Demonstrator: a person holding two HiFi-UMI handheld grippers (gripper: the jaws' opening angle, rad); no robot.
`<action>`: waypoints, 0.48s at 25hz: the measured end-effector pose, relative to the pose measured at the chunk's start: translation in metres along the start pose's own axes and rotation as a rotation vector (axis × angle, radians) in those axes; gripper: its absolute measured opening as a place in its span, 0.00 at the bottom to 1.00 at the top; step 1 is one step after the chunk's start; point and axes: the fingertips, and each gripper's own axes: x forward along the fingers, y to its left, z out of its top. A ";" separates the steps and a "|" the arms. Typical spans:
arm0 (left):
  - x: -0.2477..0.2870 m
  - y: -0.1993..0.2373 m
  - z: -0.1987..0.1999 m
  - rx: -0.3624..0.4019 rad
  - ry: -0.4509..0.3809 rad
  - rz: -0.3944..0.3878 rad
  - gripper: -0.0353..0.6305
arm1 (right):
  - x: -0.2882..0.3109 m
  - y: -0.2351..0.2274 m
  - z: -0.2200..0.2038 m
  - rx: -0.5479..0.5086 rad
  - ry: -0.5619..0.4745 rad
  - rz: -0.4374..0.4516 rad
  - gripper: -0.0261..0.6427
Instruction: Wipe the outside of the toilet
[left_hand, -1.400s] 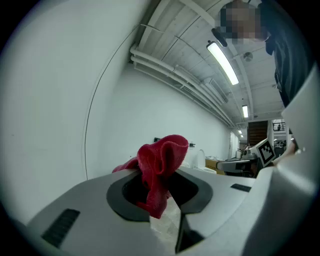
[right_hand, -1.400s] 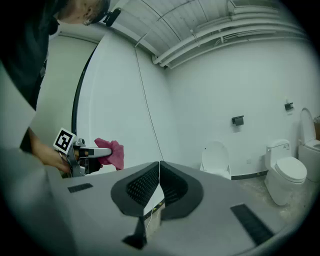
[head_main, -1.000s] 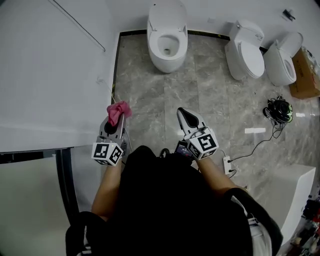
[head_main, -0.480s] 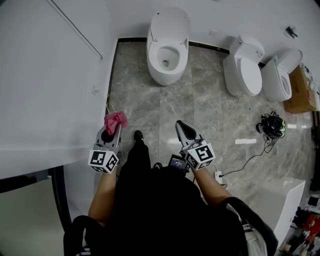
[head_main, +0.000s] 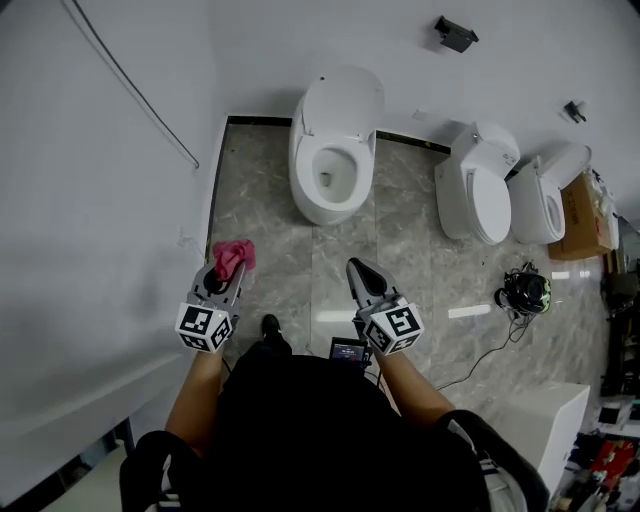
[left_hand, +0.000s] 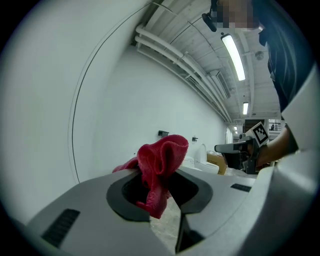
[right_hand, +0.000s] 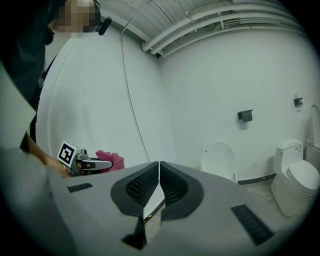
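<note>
The left gripper (head_main: 226, 272) is shut tight on a pink cloth (head_main: 233, 254), bunched at the tip so it is ready to rub. The right gripper (head_main: 360, 275) is closed with nothing in it. The toilet (head_main: 303, 175) sits at the top middle, well apart from the cloth. It may be clean, but its sides hardly show.

Toilet (head_main: 335, 150) against wall (head_main: 300, 40), second toilet (head_main: 478, 190) right of it, cloth (head_main: 232, 256) front-left
</note>
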 end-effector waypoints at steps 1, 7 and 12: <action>0.009 0.010 0.005 -0.001 -0.003 -0.009 0.21 | 0.012 -0.003 0.004 0.002 0.004 -0.011 0.09; 0.064 0.073 0.018 -0.040 -0.011 -0.063 0.21 | 0.071 -0.014 0.028 0.012 -0.013 -0.071 0.09; 0.101 0.094 0.027 -0.069 -0.036 -0.076 0.21 | 0.091 -0.031 0.036 0.007 -0.004 -0.086 0.09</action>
